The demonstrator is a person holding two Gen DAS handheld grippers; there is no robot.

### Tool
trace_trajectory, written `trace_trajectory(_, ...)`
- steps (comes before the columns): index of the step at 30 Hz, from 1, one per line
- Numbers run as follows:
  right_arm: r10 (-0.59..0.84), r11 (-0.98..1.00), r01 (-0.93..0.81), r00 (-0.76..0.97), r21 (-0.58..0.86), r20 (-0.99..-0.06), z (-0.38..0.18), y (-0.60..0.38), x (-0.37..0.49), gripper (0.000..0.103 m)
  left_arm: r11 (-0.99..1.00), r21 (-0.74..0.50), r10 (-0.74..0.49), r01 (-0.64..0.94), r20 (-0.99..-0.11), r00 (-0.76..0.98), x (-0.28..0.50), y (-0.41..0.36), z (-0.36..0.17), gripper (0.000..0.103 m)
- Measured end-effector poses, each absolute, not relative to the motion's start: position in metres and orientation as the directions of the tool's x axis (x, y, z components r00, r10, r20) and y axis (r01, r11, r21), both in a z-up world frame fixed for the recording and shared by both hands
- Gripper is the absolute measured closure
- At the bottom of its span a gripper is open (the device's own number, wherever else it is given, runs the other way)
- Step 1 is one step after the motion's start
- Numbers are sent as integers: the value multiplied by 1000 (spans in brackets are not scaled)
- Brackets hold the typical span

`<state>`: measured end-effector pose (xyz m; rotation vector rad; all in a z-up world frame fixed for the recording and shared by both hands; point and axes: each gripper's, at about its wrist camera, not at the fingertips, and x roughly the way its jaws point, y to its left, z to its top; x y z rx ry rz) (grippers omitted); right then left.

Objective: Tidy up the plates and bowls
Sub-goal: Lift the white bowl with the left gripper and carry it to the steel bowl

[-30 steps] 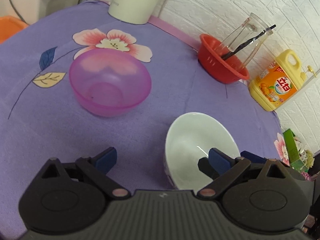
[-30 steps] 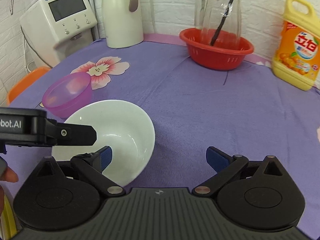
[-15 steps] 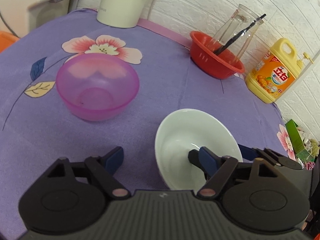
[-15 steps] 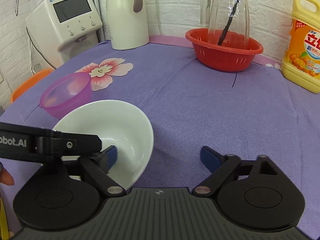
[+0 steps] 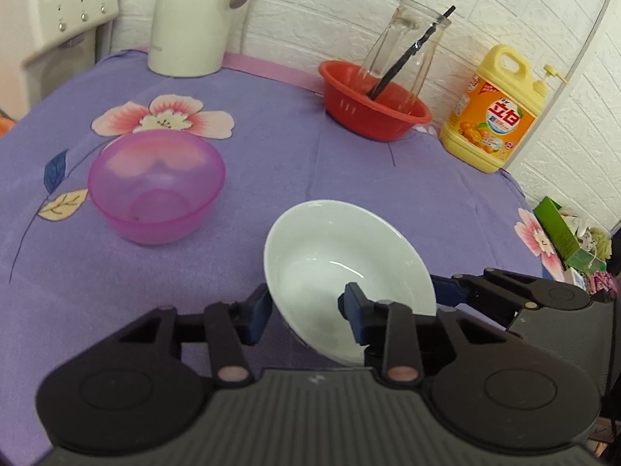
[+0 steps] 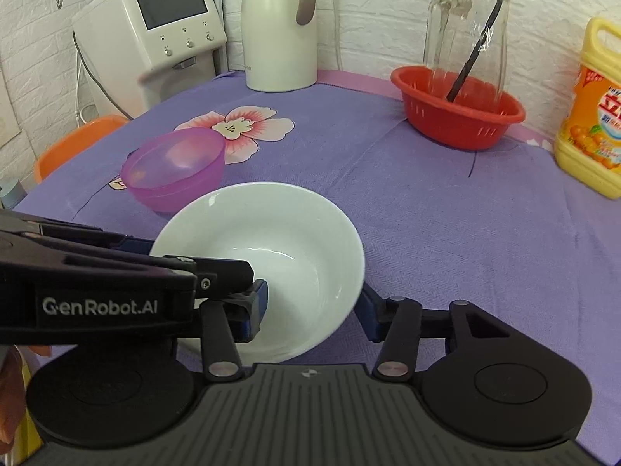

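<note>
On the purple tablecloth (image 5: 295, 178), white bowl (image 5: 341, 256) rim clamped by left hand-held gripper (image 5: 306, 306), right hand-held gripper (image 6: 310, 306) likewise.

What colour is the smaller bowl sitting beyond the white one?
The smaller bowl is translucent pink-purple; it shows best in the left wrist view.

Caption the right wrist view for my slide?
Both claws, right claw and left claw, clamp the white bowl beside the purple bowl.
</note>
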<state>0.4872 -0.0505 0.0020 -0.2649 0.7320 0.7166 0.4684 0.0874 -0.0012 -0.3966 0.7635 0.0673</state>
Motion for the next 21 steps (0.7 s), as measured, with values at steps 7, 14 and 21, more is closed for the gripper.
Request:
trace_trajectory(7,474,759,-651,539,13,-696,10,-60,464,18,912,-365,-121,-188,-676,727,445,81,4,69)
trace_trajectory(14,464,771,-637,567,-4,-681,27,-73,431,18,912,-384,-152,-145,-643,751,409,66,21,69)
trace_trajectory(21,429,806,-591,614,-27,-662,41,-102,385,17,918,-391,-208,-62,-610,765,359,35,33,68)
